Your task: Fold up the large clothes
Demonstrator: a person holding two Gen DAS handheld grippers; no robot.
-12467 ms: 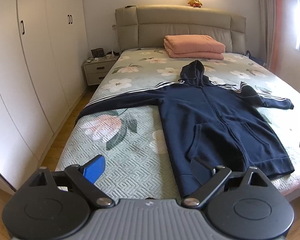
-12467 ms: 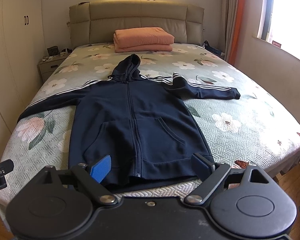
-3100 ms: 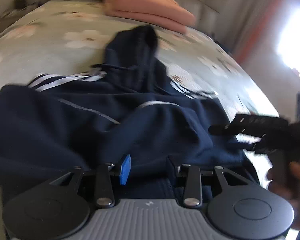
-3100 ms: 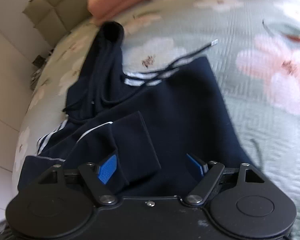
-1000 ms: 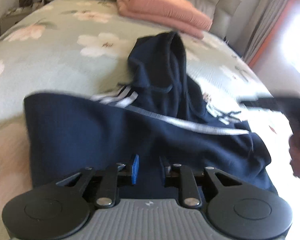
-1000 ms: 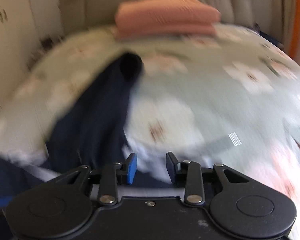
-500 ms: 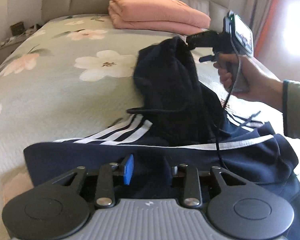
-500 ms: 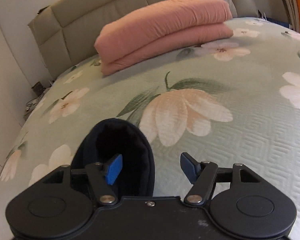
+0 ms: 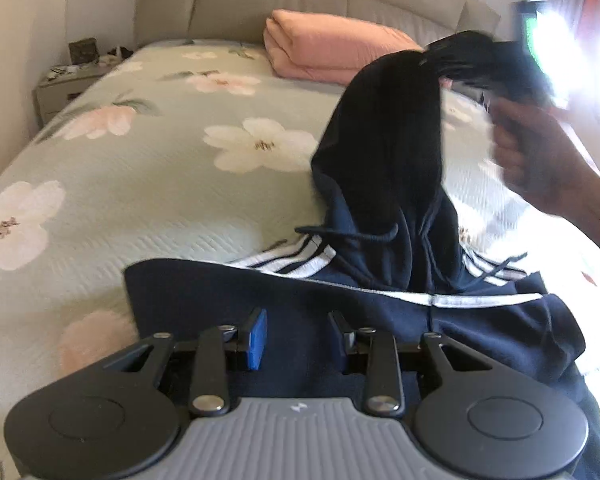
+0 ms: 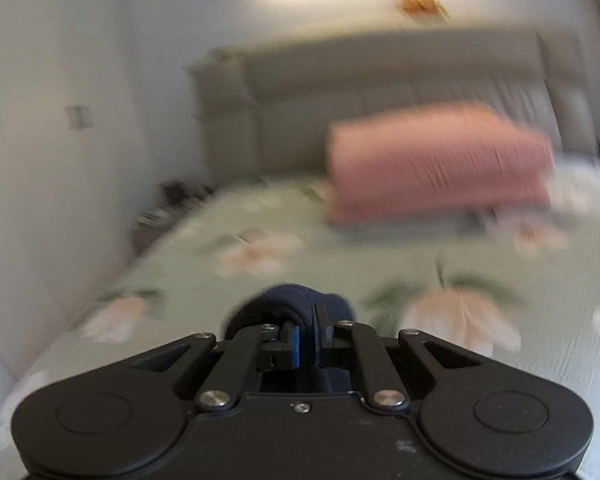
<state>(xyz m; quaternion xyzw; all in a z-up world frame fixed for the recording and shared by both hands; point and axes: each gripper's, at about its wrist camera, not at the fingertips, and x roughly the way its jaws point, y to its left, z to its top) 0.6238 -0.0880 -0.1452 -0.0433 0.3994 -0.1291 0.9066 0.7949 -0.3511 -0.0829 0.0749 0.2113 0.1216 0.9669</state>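
A navy hoodie (image 9: 380, 312) with white stripes lies on the floral bed, sleeves folded over its body. Its hood (image 9: 392, 132) is lifted up off the bed. My right gripper (image 10: 307, 338) is shut on the hood's edge (image 10: 292, 304); in the left wrist view it appears blurred at the top of the raised hood (image 9: 476, 64), with the hand behind it. My left gripper (image 9: 296, 336) hovers low over the folded hoodie body near its left edge, jaws part open with nothing between them.
A folded pink blanket (image 9: 336, 52) lies by the padded headboard (image 9: 300, 12). A nightstand (image 9: 64, 88) stands left of the bed. The green floral bedspread (image 9: 140, 168) stretches left of the hoodie. A bright window is at far right.
My right gripper has closed on the hood edge and lifted it, tilting upward fast. My left gripper has opened slightly and stayed over the hoodie body.
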